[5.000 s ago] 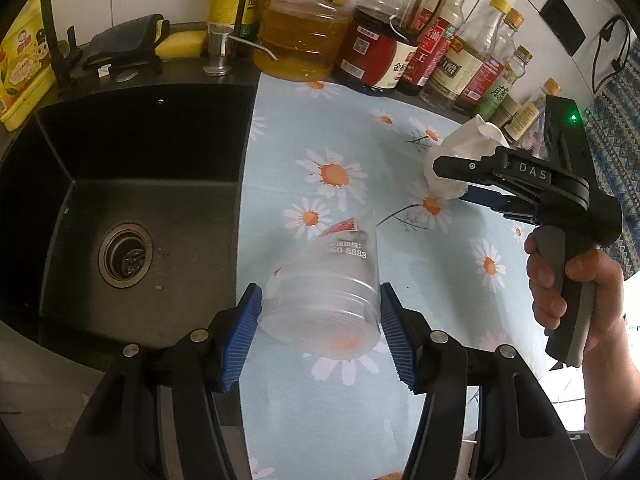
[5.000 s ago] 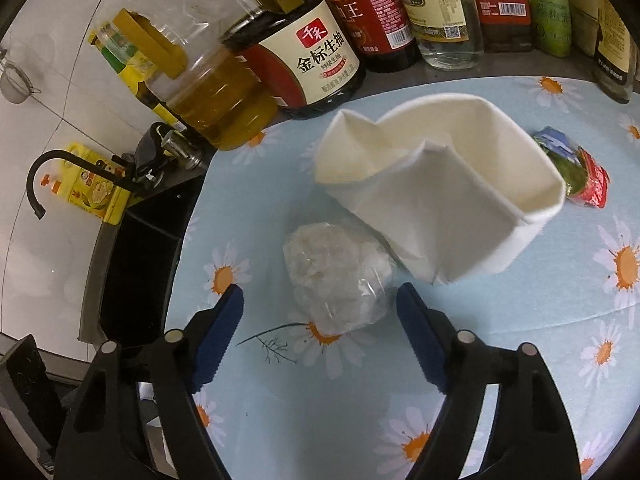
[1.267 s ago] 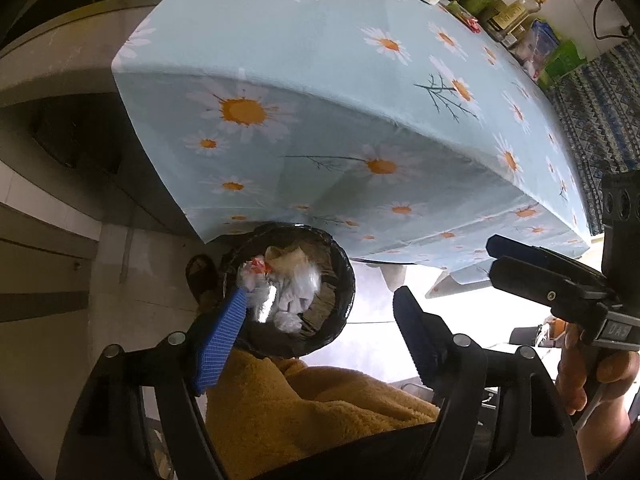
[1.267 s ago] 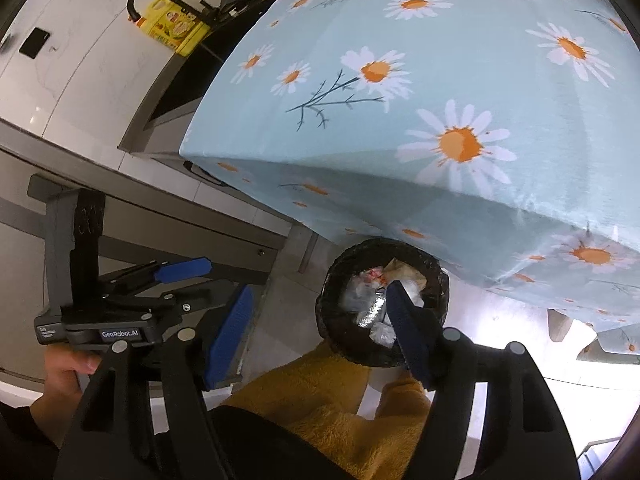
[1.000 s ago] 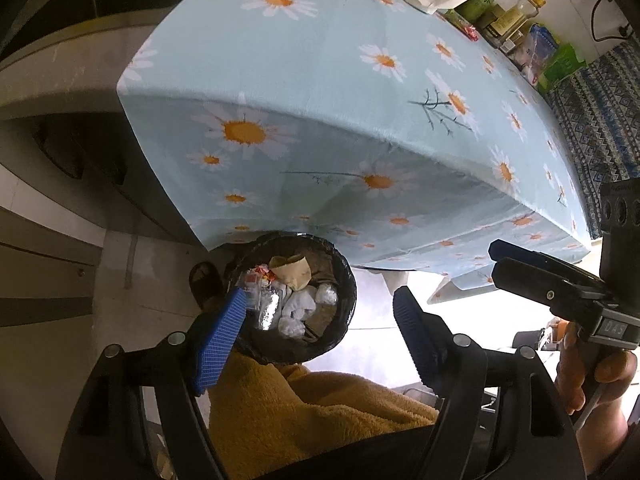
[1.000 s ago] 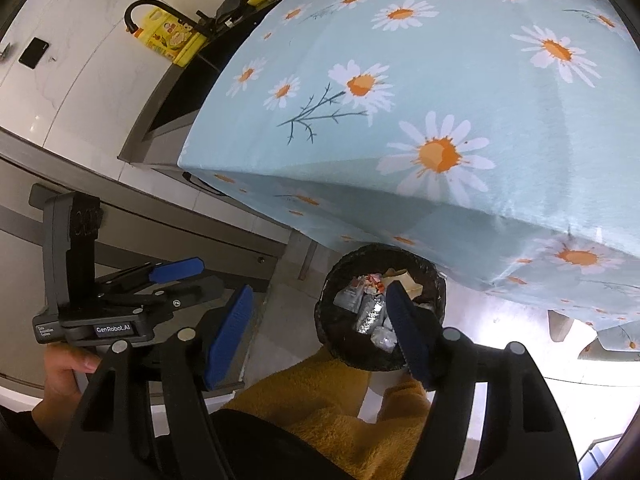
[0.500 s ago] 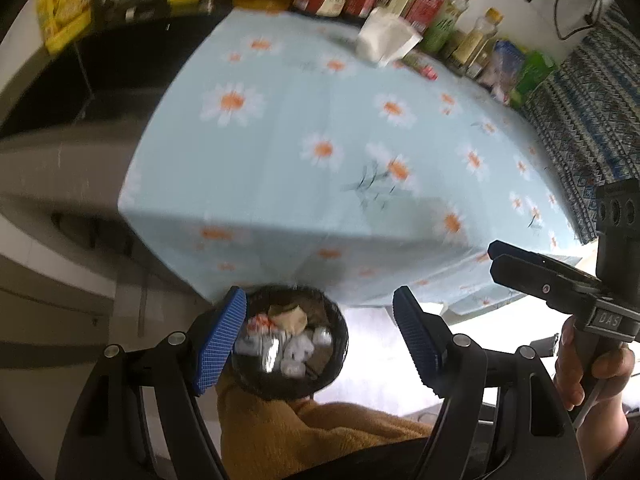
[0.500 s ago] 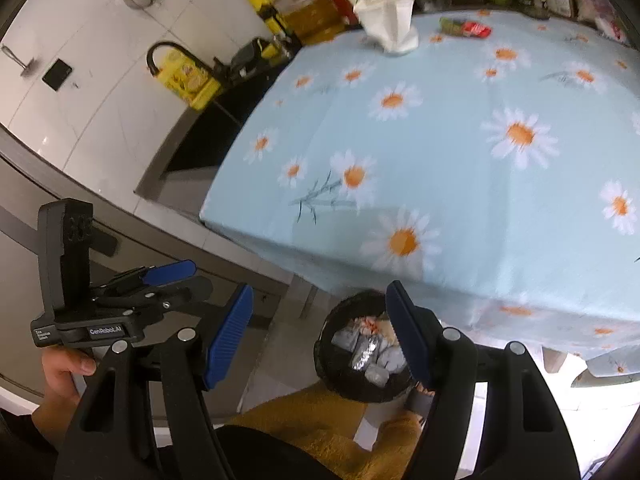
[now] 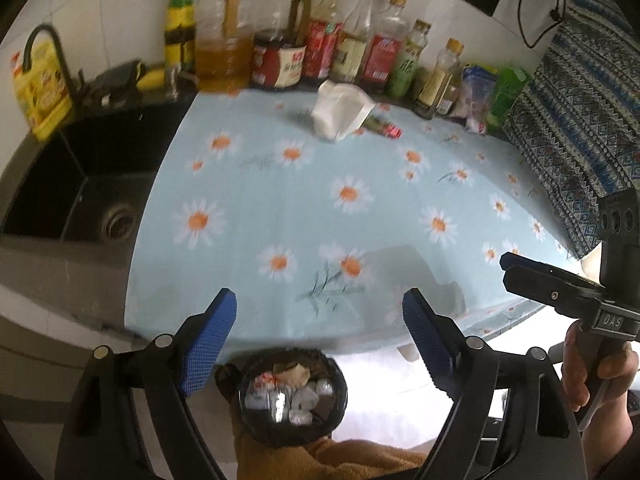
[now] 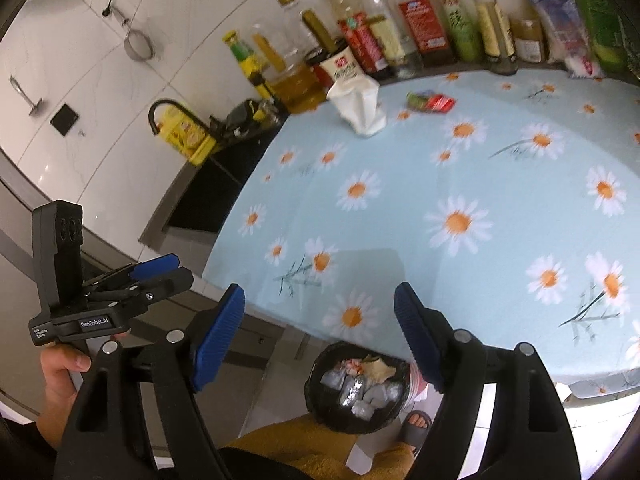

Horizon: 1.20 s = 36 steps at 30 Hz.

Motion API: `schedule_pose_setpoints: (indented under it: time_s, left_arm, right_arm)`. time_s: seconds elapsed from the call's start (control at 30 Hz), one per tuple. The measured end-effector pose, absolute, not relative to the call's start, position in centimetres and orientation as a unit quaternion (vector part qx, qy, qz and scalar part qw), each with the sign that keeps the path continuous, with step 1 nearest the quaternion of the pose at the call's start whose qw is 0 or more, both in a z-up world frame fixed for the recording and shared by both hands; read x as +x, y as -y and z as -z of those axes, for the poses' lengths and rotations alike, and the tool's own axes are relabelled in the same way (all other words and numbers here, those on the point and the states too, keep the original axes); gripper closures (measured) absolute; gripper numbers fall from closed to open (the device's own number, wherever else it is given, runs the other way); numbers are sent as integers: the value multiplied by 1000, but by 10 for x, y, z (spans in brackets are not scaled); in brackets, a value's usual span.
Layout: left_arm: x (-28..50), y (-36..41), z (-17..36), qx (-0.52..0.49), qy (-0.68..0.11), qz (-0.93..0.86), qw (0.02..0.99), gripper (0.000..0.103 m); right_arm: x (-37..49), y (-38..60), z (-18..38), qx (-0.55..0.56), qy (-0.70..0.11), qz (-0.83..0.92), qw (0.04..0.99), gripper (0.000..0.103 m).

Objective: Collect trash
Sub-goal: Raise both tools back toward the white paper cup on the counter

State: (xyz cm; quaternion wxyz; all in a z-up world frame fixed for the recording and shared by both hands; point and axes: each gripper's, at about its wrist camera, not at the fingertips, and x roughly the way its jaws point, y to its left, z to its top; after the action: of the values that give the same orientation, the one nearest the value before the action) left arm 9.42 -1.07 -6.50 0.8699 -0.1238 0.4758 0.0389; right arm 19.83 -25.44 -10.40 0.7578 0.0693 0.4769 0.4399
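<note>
Both tools empty. Left gripper [image 9: 316,338] jaws opening, nothing between the pads; right gripper [image 10: 320,334] likewise opening and bare. Held clear above the trash bin [image 9: 293,398] on the floor at the table's near edge, presumably to free both for the next pickup. Bin lined in black and loaded with crumpled wrappers, foil and paper scraps.

Remaining trash on the counter, well apart from the bin: crumpled white paper bag [image 9: 340,114] standing at the far edge, just in front of the bottle row [image 9: 320,60]; small red-and-green wrapper [image 10: 431,101] lying flat beside it, whether touching cannot be told. Judged as next targets.

Surface: daisy-print cloth [image 9: 320,208], pale blue, draped over the front edge. Black sink [image 9: 80,192] to the left with curved faucet and yellow pouch behind. White tiled wall, outlet with cord, patterned fabric at right. Foot in a sandal [image 10: 416,424] next to the bin.
</note>
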Motion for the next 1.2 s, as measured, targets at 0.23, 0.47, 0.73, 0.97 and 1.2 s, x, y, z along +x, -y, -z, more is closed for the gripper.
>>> schedule_pose_setpoints:
  time_s: [0.23, 0.47, 0.73, 0.97, 1.2]
  left_arm:
    - [135, 22, 42, -91, -455, -25, 886, 14]
    - [187, 29, 41, -56, -447, 3, 893, 7]
    - [258, 16, 59, -53, -463, 15, 885, 7]
    - [308, 18, 75, -36, -478, 31, 877, 7]
    - [353, 21, 96, 20, -488, 18, 873, 7]
  right_arm:
    - [226, 269, 87, 73, -461, -422, 777, 18]
    - [251, 278, 82, 95, -452, -391, 796, 9]
    - [277, 281, 82, 117, -449, -360, 810, 9]
    - [293, 282, 86, 139, -451, -339, 814, 9]
    - [307, 281, 97, 156, -459, -318, 815, 9]
